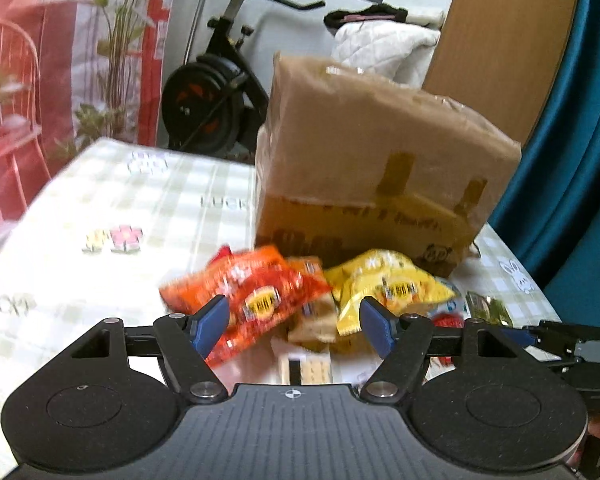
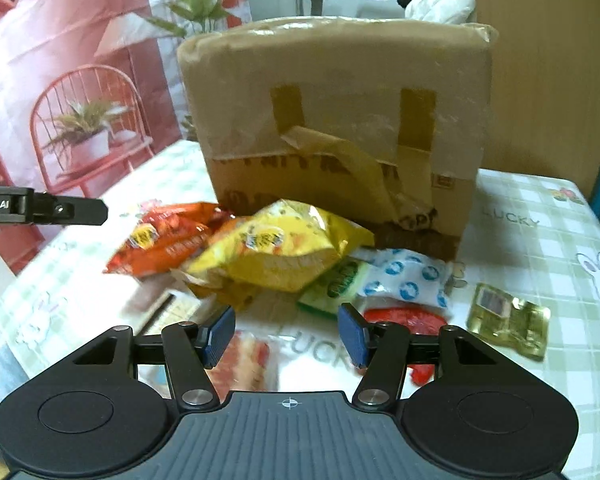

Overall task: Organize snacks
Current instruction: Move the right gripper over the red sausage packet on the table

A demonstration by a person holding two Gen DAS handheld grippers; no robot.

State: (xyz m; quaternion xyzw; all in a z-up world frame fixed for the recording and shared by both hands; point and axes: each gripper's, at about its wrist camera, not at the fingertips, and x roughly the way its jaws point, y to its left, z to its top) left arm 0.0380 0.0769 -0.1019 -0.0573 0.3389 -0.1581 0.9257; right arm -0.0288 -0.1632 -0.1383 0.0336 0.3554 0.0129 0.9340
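Note:
A pile of snacks lies on the checked tablecloth in front of a taped cardboard box. An orange bag and a yellow bag sit on top. A beige cracker pack lies beneath them. Beside them are a green packet, a white-and-blue packet, a red packet and a gold-green sachet. My left gripper hovers open over the orange bag and the crackers. My right gripper hangs open over bare cloth just before the pile, gripping nothing.
The box stands upright close behind the snacks. An exercise bike and a printed red backdrop lie beyond the table's far edge. A teal curtain hangs on the right. A pink packet lies under my right gripper.

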